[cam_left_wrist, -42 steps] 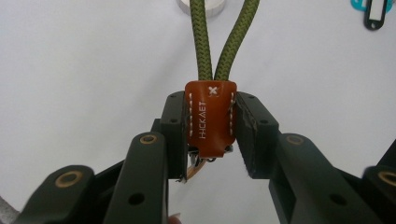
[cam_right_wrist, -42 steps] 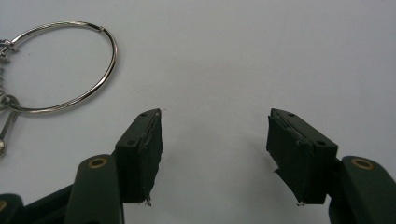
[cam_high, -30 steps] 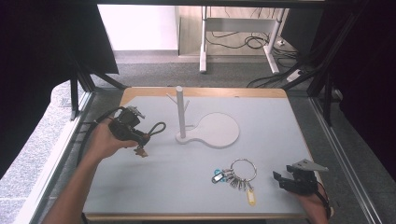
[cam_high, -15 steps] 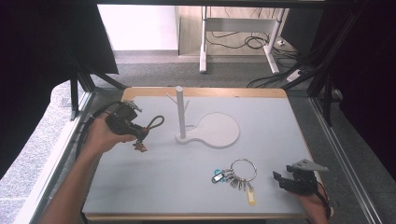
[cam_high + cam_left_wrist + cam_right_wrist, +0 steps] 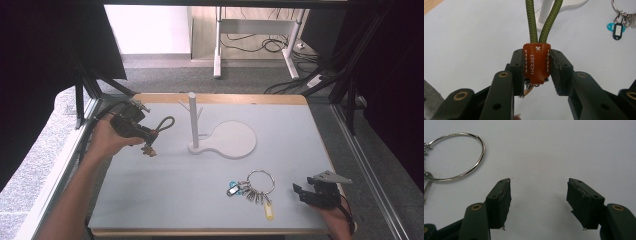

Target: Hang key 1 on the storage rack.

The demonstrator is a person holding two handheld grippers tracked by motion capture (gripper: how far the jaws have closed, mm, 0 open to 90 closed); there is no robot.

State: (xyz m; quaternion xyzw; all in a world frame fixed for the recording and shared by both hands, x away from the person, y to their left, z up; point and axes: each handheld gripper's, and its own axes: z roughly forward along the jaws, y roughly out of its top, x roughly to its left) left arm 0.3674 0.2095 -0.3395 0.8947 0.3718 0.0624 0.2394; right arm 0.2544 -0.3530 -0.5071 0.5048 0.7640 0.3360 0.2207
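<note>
My left gripper (image 5: 150, 134) is at the table's left, lifted off the surface, its jaws shut on the brown leather tab (image 5: 536, 63) of a green cord-loop keychain (image 5: 165, 123). The loop points toward the white peg stand (image 5: 193, 120), and small keys (image 5: 148, 150) dangle under the gripper. In the left gripper view the two cord strands (image 5: 543, 22) run up from the tab toward the stand's post (image 5: 547, 12). My right gripper (image 5: 301, 192) rests low at the front right, open and holding nothing (image 5: 539, 195). A large key ring (image 5: 260, 181) with several keys and tags lies just to its left.
The peg stand's flat white base (image 5: 234, 140) spreads to the right of the post. A yellow tag (image 5: 269, 210) and a blue tag (image 5: 233, 189) hang from the key ring. The table's wooden edge (image 5: 220, 98) and dark frame rails border the work surface.
My left hand has risen and shifted toward the far side with the keychain, its loop now nearer the stand. The right gripper has stayed put.
</note>
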